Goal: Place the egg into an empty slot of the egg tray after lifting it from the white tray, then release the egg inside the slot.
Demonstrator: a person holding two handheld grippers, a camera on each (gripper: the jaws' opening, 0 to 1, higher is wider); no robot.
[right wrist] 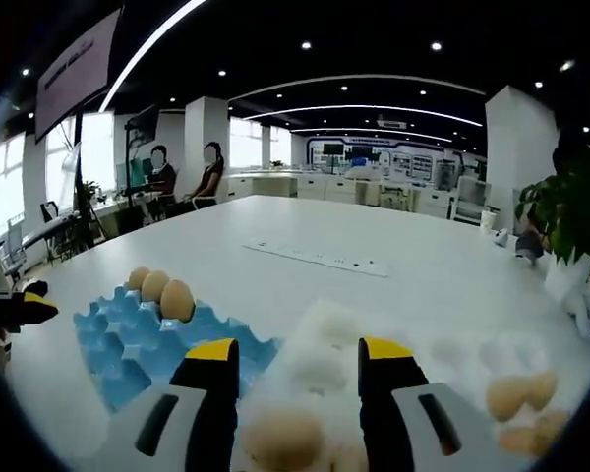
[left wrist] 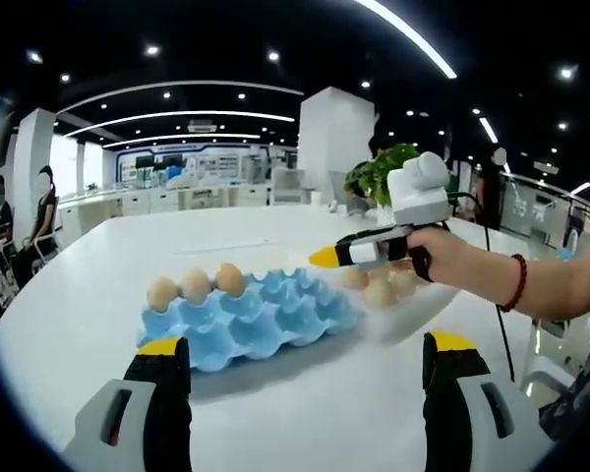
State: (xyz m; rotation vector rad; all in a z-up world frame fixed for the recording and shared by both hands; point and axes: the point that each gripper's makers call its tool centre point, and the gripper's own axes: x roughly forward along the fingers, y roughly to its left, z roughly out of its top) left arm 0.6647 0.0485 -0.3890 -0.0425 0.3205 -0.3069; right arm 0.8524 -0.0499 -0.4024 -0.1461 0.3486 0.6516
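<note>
A blue egg tray [left wrist: 251, 320] lies on the white table, with three eggs [left wrist: 196, 285] in a row along its far left edge. My left gripper [left wrist: 305, 359] hangs open just in front of it, nothing between its jaws. Behind the blue tray's right end is the white tray [left wrist: 413, 317] with several eggs [left wrist: 379, 290]. A hand holds my right gripper [left wrist: 326, 258] just above them. In the right gripper view, my right gripper [right wrist: 300, 352] is open over the white tray [right wrist: 320, 329], with one egg [right wrist: 280, 438] low between its jaws. The blue tray [right wrist: 128, 349] lies to the left.
More eggs [right wrist: 516, 395] sit at the white tray's right end. A power strip [right wrist: 320, 259] lies farther out on the table. My left gripper's yellow tip [right wrist: 20, 310] shows at the left edge. A potted plant [left wrist: 379, 172] stands beyond the table. Seated people [right wrist: 162, 177] are far off.
</note>
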